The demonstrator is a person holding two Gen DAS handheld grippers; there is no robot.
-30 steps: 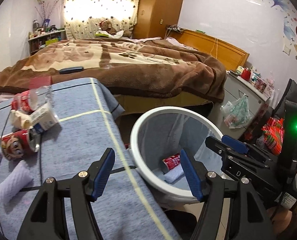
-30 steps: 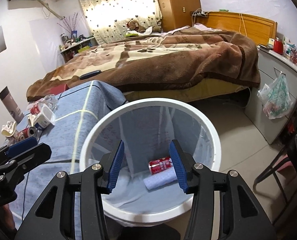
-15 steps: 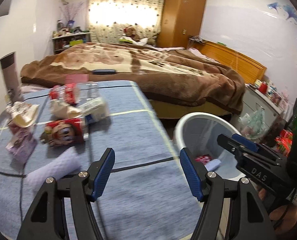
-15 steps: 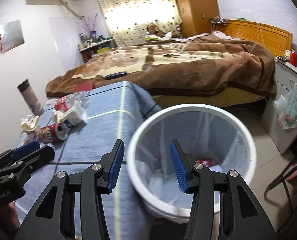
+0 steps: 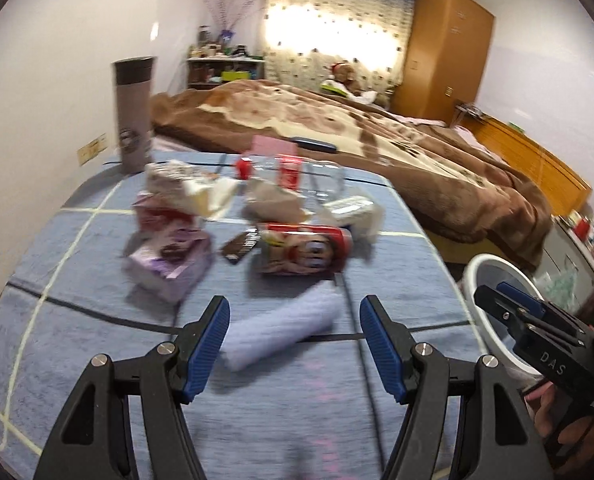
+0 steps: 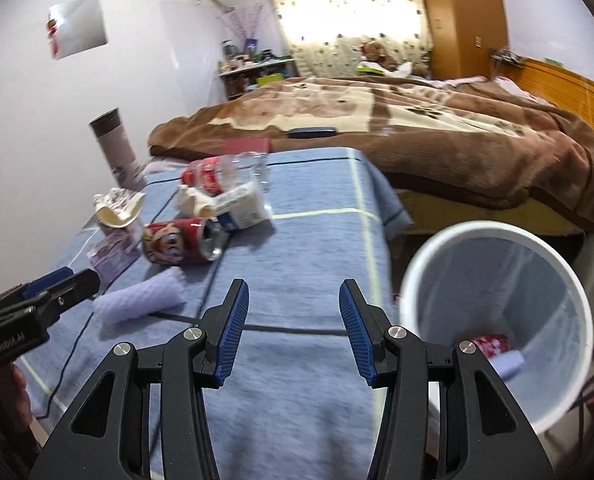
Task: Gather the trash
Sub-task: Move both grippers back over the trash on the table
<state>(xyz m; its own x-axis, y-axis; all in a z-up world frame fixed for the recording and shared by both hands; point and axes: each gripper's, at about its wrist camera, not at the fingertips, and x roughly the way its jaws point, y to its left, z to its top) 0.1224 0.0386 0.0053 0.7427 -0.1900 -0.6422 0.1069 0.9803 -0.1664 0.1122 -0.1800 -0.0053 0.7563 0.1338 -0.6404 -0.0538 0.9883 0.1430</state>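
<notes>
We see, far left on blue cloth [image 6: 309,248], purple packet [image 5: 169,264] and crumpled wrappers [image 5: 185,196]. Next, red cartoon can [image 6: 179,240] on side, white carton [image 6: 243,204] beyond. Lilac roll [image 5: 281,324] just ahead of left gripper [image 5: 295,350], jaws apart, empty. Right gripper [image 6: 293,328] over bare cloth, jaws apart, empty. Far right, white bin [image 6: 493,236] beside table, red can [image 6: 491,346] inside.

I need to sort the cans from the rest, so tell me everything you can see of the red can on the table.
The red can lies on its side on the blue checked cloth, printed with a cartoon face, its open silvery end towards the white bin. It looks like dented metal. A milk carton touches it behind; a lilac roll lies just in front.
</notes>
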